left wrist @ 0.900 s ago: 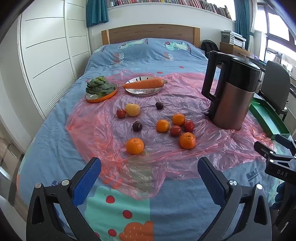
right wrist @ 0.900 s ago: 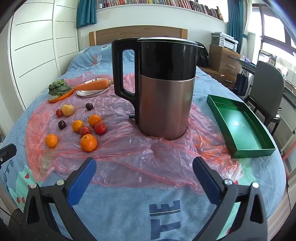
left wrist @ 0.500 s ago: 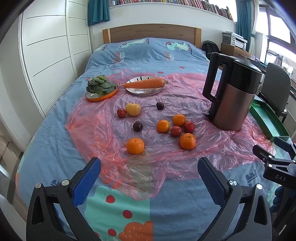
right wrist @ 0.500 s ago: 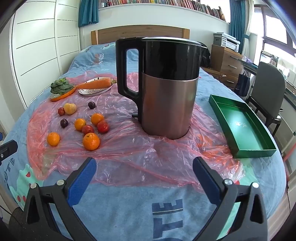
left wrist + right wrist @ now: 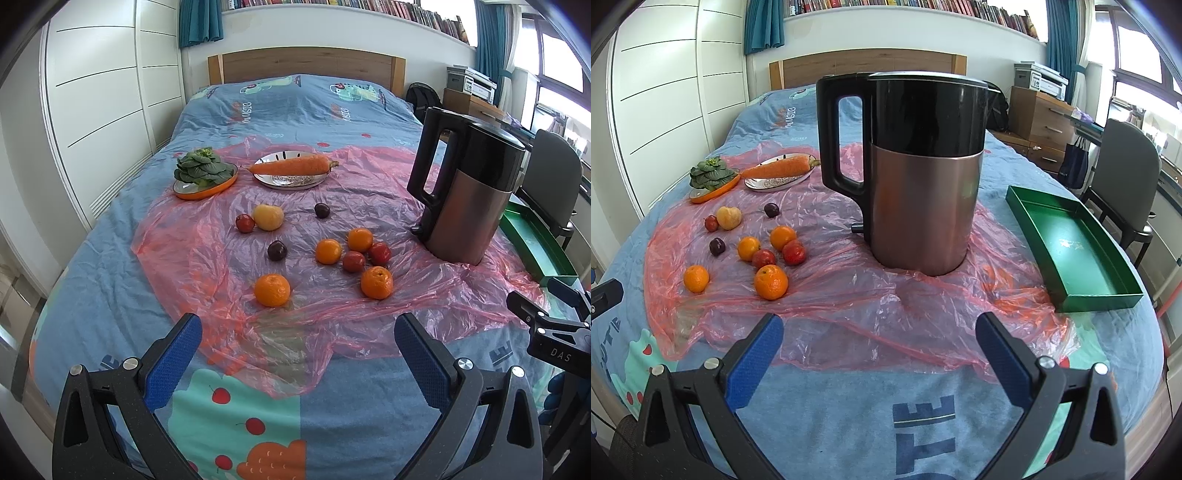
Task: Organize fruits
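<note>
Several loose fruits lie on a pink plastic sheet (image 5: 207,266) on the bed: oranges such as the nearest orange (image 5: 272,290) and another orange (image 5: 376,282), red plums (image 5: 353,261), dark plums (image 5: 277,250) and a yellow peach (image 5: 268,217). They also show at the left of the right wrist view, with an orange (image 5: 771,282) nearest. A green tray (image 5: 1075,243) lies empty at the right. My left gripper (image 5: 297,343) is open and empty, short of the nearest orange. My right gripper (image 5: 879,336) is open and empty in front of the kettle.
A tall black and copper kettle (image 5: 916,166) stands on the sheet between fruits and tray. A carrot on a silver plate (image 5: 291,170) and greens on an orange plate (image 5: 205,175) sit farther back. A chair (image 5: 1126,173) stands right of the bed.
Both grippers have drawn back and tilted slightly, so the fruits and kettle look a little farther off. Both stay open. Nothing on the bed has moved.
</note>
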A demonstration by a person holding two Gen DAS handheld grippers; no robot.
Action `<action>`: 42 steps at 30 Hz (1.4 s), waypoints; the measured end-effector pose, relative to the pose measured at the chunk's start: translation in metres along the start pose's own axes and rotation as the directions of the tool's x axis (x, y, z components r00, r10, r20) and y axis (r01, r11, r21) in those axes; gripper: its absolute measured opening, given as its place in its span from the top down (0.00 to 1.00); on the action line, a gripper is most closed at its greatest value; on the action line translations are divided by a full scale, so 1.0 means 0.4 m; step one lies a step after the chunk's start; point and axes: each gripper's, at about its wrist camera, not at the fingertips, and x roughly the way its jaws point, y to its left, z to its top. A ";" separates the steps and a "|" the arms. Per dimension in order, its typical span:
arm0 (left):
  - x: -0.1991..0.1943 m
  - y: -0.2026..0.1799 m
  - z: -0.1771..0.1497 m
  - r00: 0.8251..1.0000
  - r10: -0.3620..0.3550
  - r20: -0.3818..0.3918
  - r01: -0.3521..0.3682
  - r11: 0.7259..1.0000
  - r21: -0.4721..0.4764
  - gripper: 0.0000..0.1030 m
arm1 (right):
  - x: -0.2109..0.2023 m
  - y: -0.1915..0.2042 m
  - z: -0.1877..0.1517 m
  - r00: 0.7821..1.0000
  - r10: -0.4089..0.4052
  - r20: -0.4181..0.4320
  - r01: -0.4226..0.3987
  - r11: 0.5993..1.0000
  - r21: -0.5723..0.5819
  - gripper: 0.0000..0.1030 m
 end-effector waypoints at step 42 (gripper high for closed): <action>0.057 0.078 -0.033 0.999 -0.051 -0.010 0.050 0.998 -0.049 0.01 | 0.030 0.024 -0.008 0.998 0.046 0.033 -0.047 0.998 0.029 0.00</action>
